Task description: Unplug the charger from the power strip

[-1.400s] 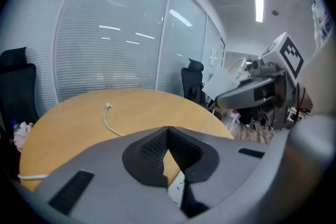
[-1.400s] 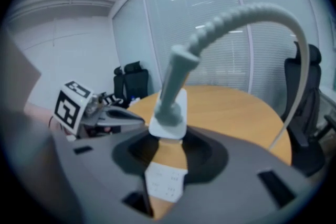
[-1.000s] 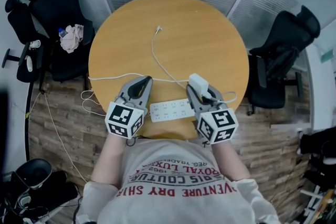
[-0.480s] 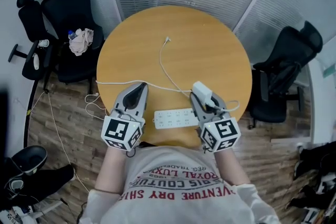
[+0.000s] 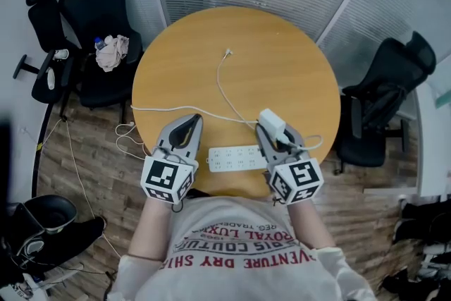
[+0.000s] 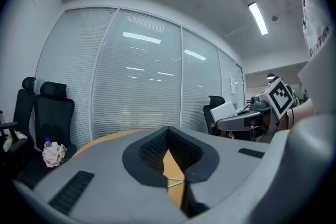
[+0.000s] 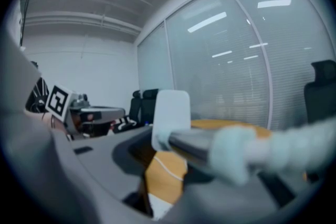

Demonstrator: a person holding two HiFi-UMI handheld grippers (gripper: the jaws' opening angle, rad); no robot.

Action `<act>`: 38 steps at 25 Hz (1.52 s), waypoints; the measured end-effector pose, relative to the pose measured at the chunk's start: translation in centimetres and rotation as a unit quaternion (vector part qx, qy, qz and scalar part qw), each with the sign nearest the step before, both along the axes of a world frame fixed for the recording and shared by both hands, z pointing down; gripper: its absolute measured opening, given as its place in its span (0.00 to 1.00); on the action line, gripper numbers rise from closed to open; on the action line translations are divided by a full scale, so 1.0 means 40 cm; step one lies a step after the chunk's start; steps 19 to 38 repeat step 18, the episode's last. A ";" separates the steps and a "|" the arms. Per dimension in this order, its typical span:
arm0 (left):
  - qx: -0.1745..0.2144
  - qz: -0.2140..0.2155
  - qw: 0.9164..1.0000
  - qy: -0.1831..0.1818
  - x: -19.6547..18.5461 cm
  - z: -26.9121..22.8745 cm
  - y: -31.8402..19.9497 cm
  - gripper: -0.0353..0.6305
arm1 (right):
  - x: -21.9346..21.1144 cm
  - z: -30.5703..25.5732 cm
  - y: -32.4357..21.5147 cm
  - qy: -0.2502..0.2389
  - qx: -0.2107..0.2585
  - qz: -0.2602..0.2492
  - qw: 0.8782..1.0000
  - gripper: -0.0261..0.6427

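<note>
A white power strip lies on the round wooden table near its front edge, between my two grippers. My right gripper is shut on the white charger, which it holds above the strip's right end, clear of the sockets. In the right gripper view the charger stands upright between the jaws, with a blurred plug and cord in front. Its thin white cable runs across the table to a loose connector. My left gripper hovers left of the strip, shut and empty.
The strip's own white cord runs left off the table edge to the wooden floor. Black office chairs stand at the left, with a cloth on one seat, and at the right. Glass walls with blinds close the back.
My left gripper has lifted a little and drifted left of the strip. The right gripper has kept its hold on the charger, almost in place.
</note>
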State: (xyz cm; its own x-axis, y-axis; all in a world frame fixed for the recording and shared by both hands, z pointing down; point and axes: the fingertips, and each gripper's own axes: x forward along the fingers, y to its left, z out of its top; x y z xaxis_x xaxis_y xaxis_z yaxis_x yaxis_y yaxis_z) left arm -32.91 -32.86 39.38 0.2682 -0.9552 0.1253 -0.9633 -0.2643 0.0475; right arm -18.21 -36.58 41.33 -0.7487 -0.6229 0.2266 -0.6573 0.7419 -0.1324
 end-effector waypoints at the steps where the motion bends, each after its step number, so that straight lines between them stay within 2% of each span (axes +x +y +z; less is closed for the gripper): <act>1: -0.002 0.000 1.000 -0.003 0.002 0.002 -0.001 0.10 | 0.000 -0.001 0.000 0.000 0.000 0.000 1.000 0.27; 12: -0.007 0.009 1.000 -0.020 0.019 0.007 -0.004 0.10 | 0.006 -0.002 -0.006 0.000 0.002 0.013 1.000 0.27; 38: -0.005 0.018 1.000 -0.022 0.039 0.003 -0.011 0.10 | 0.009 -0.012 -0.008 0.005 0.011 0.016 1.000 0.27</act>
